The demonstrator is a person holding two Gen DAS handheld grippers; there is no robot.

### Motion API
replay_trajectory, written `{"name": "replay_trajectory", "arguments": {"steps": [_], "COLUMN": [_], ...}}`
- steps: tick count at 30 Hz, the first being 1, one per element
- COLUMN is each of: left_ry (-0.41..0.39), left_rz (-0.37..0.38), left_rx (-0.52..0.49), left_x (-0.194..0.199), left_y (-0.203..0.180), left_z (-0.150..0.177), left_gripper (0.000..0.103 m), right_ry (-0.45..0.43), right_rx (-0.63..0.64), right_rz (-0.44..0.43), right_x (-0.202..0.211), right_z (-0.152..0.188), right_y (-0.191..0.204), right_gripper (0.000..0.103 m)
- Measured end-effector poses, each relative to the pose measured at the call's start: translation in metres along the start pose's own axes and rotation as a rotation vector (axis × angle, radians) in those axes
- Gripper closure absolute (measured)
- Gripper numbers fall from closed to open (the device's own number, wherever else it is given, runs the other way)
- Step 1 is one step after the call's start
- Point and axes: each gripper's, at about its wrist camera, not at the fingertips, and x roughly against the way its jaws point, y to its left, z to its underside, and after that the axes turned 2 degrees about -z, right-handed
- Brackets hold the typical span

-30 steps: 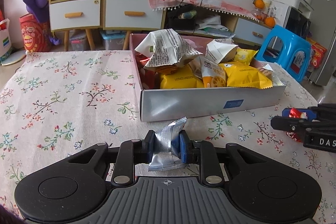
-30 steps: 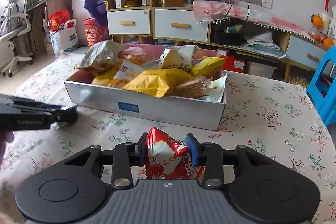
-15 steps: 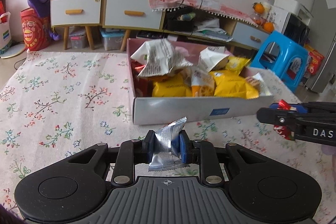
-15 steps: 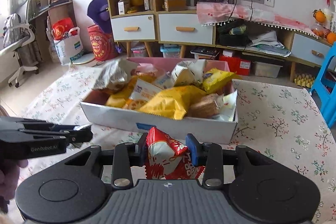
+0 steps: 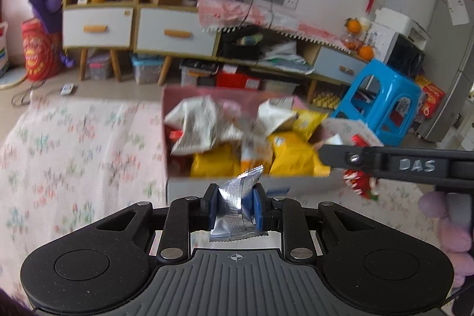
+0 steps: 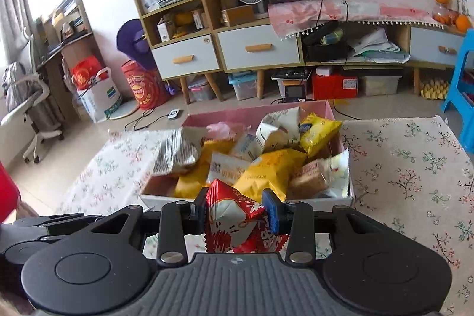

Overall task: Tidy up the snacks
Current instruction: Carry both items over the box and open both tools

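My left gripper [image 5: 235, 208] is shut on a small silver foil packet [image 5: 237, 206], held in the air in front of the box's near wall. My right gripper [image 6: 237, 211] is shut on a red and white snack packet [image 6: 234, 219], just short of the box's near rim. The box [image 6: 330, 111], pink inside and grey-white outside, holds several yellow, white and striped snack bags [image 6: 266, 171]. In the left wrist view the right gripper's black body [image 5: 400, 165] reaches in from the right, with the red packet [image 5: 360, 182] hanging under it. The box's front wall [image 5: 183, 188] lies just beyond the silver packet.
A floral tablecloth [image 6: 414, 168] covers the table around the box. A blue plastic stool [image 5: 382, 102] stands past the table's right side. Cabinets with drawers [image 6: 257, 49], a fan and storage bins line the far wall. A gloved hand [image 5: 444, 215] holds the right gripper.
Both grippers have risen with their packets still held. The views now look down into the box from higher up. The right gripper has rolled and come closer over the box's right end.
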Motion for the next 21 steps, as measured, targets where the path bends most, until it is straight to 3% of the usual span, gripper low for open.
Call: {"name": "replay_trajectory", "arguments": {"steps": [5, 12, 21], "left_ry": [-0.006, -0.008, 0.012], "left_rz": [0.004, 0.016, 0.021], "left_rx": [-0.051, -0.108, -0.152], "left_x": [-0.017, -0.053, -0.086], "left_y": [-0.011, -0.026, -0.028], "left_z": [-0.028, -0.040, -0.046], "left_gripper": [0.082, 0.082, 0.081], "right_ry": [-0.017, 0.022, 0.080], "right_rx": [-0.021, -0.066, -0.086], "right_rz": [-0.012, -0.018, -0.022], "right_x": [-0.010, -0.053, -0.101], "right_z": [-0.024, -0.071, -0.087], "right_y": [0.000, -0.008, -0.019], "right_gripper": [0.077, 0.077, 0.076]}}
